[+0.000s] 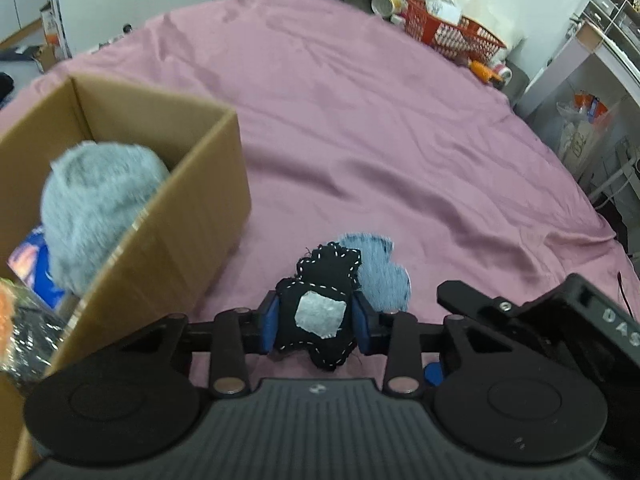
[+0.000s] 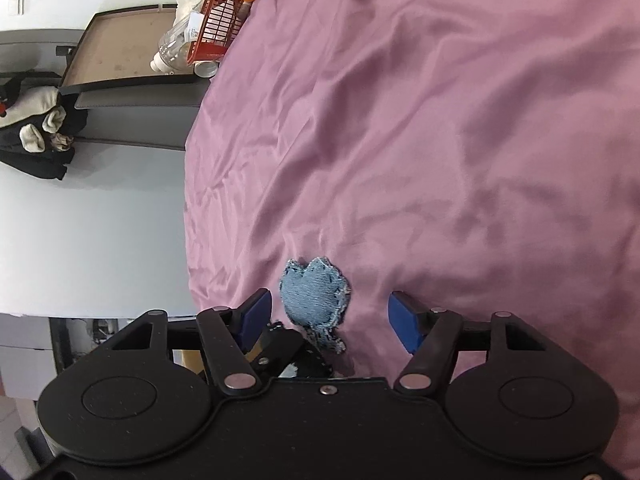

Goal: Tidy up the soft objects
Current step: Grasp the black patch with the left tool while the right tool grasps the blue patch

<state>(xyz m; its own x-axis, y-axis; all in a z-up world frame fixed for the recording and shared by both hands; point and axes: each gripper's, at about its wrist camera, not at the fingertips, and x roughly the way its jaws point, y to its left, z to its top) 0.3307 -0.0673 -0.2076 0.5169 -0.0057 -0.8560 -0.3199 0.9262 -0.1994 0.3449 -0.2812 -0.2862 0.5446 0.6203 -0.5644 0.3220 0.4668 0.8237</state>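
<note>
Pressing its blue pads against both sides of a black pad (image 1: 320, 316), the left claw (image 1: 318, 320) sits low centre in its view, closed on that piece. The black pad has white stitching round its edge and a grey patch in the middle. Just behind it, toward the upper right, a denim heart (image 1: 380, 272) lies on the pink sheet (image 1: 380, 128), touching the black pad. At the left of the frame stands a box (image 1: 192, 216) with a fluffy grey toy (image 1: 100, 208) inside, reaching above its rim. A red basket (image 1: 452, 30) sits far off at the upper right.

In the right view, the right claw (image 2: 330, 320) is open, holding nothing. The denim heart (image 2: 316, 296) lies on the sheet between its blue fingers (image 2: 404, 320), nearer the left one, with neither pad touching it. The left claw's tip shows dark at the lower centre.
</note>
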